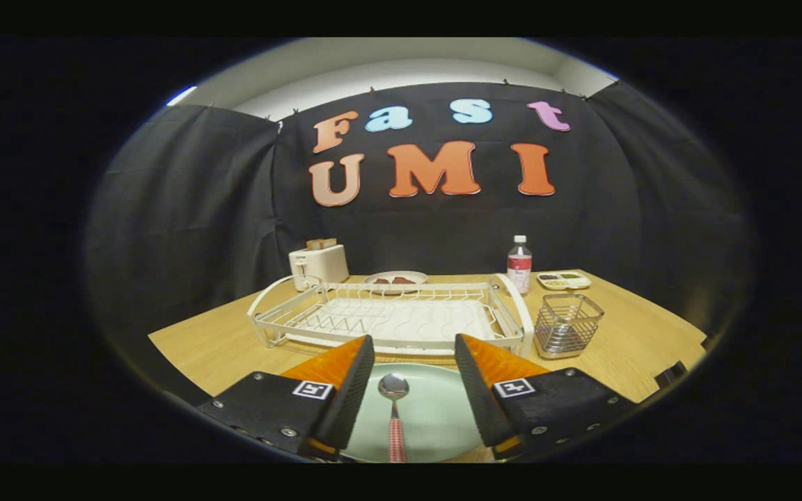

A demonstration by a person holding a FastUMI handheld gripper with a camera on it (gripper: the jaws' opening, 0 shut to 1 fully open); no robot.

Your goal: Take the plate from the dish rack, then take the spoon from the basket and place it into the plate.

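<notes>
A pale green plate lies flat on the wooden table, just in front of the white dish rack. A spoon with a metal bowl and a red-and-white checked handle rests on the plate, its bowl pointing toward the rack. My gripper stands open above the plate, one finger on each side of the spoon and neither touching it. The wire basket stands beside the rack's right end and looks empty.
Behind the rack stand a white toaster holding bread, a plate with dark food, a plastic bottle and a small divided tray. The table's front edge runs close under the fingers.
</notes>
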